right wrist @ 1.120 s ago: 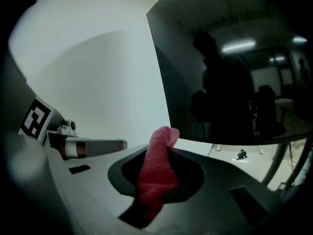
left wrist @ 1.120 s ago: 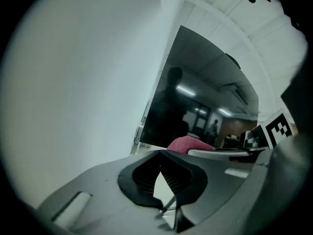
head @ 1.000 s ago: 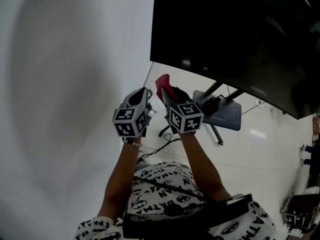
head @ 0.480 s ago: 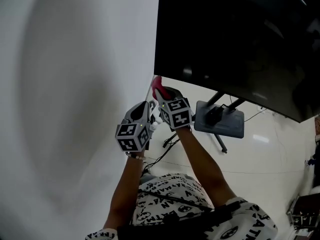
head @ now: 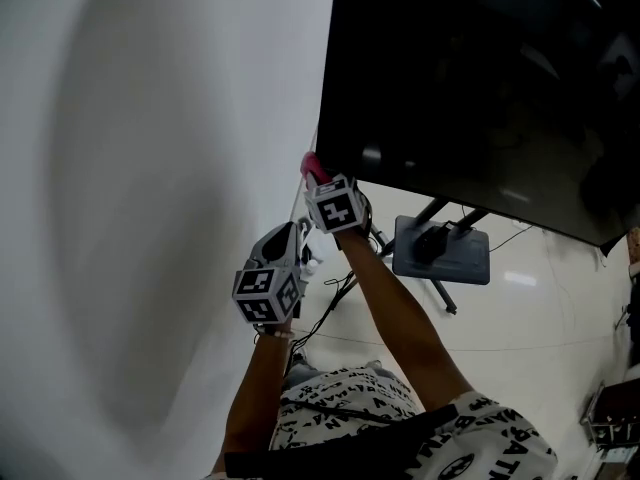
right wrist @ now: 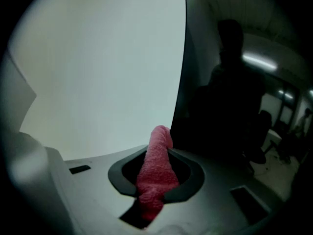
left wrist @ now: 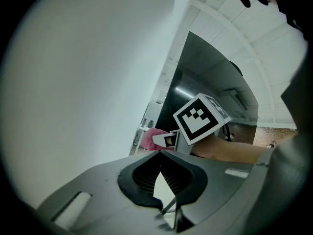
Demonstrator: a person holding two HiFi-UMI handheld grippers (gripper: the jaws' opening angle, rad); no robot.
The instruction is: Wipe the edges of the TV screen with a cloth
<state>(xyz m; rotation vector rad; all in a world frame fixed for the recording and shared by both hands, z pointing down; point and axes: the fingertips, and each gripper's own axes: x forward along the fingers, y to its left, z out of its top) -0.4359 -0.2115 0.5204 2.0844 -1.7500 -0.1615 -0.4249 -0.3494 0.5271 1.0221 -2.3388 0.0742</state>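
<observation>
The black TV screen [head: 480, 78] fills the upper right of the head view, and its lower left corner sits just above my right gripper [head: 318, 180]. That gripper is shut on a pink cloth [head: 312, 165], whose tip reaches the corner. In the right gripper view the rolled cloth [right wrist: 156, 165] stands up between the jaws of the right gripper [right wrist: 157, 151] and touches the screen's left edge [right wrist: 185, 67]. My left gripper [head: 303, 230] hangs lower and to the left, shut and holding nothing. The left gripper view looks past the left gripper [left wrist: 160, 155] to the right gripper's marker cube [left wrist: 200, 118] and the cloth [left wrist: 149, 138].
A white wall [head: 150, 168] runs along the left, right beside the screen's edge. Below the TV a grey stand base [head: 441, 250] rests on the pale tiled floor, with cables [head: 335, 288] trailing near it. The person's patterned shirt [head: 350, 408] is at the bottom.
My right gripper has risen with the pink cloth, up and slightly left, to the screen's lower left corner. The left gripper has stayed low, now below the right one.
</observation>
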